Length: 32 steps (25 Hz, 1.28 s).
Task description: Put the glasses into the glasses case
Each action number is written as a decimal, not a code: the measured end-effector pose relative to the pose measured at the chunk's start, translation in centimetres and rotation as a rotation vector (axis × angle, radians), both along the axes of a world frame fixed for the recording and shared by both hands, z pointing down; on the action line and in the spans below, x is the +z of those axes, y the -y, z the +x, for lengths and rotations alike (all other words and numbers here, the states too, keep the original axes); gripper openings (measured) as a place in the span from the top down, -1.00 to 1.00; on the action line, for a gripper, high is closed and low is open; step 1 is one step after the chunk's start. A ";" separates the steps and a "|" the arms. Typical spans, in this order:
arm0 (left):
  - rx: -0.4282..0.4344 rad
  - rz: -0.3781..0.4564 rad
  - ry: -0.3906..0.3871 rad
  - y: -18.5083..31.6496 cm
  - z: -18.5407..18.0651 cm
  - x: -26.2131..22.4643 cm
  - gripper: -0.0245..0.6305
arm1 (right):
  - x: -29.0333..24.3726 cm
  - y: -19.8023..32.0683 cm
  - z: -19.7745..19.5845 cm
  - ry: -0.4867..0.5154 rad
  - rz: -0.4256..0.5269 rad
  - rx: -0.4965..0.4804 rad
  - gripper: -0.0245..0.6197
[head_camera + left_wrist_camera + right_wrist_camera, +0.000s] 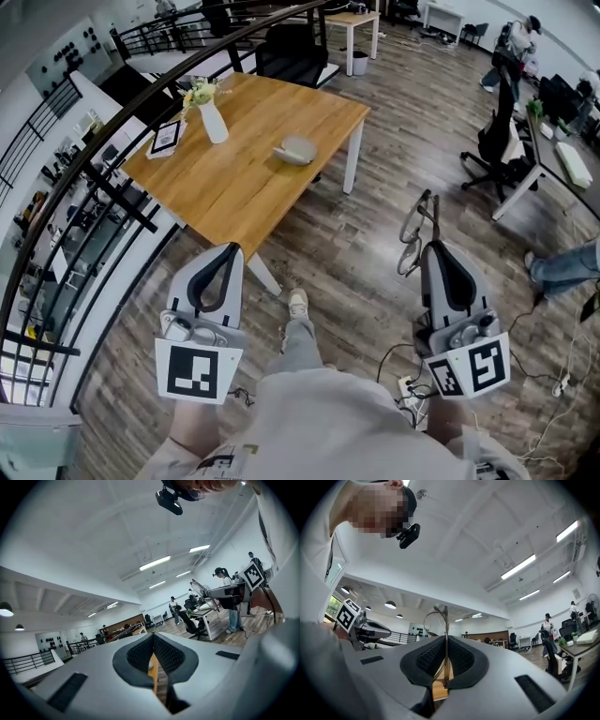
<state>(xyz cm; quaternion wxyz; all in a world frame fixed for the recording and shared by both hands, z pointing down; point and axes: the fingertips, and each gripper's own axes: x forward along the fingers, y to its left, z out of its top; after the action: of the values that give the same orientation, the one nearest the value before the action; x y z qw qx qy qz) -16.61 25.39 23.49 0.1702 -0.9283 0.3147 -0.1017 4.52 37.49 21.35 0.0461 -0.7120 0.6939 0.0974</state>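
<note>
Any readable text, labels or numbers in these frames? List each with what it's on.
No legible text in any view.
Left gripper and right gripper cubes: marker patterns only, no characters.
Framed card on the table: too small to read.
Print on the person's shirt: too small to read.

Camera setup
Head view looks steeply down on my left gripper (232, 251) and right gripper (433, 248); gripper views tilt upward, each catching the other.
</note>
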 end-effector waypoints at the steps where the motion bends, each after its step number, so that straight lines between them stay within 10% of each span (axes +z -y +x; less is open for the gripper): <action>1: 0.001 -0.003 -0.001 0.6 0.2 0.0 0.87 | -0.1 0.7 0.0 -0.004 -0.002 -0.003 0.80; 32: 0.055 -0.174 0.012 40.1 8.3 3.9 0.87 | 3.1 42.3 5.5 -0.002 -0.198 -0.036 0.80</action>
<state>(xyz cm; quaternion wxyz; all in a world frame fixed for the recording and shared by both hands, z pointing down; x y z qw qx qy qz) -8.30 -14.74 27.36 0.0933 -0.9472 0.2782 -0.1294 10.04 -4.79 24.42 -0.0236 -0.7004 0.7128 0.0284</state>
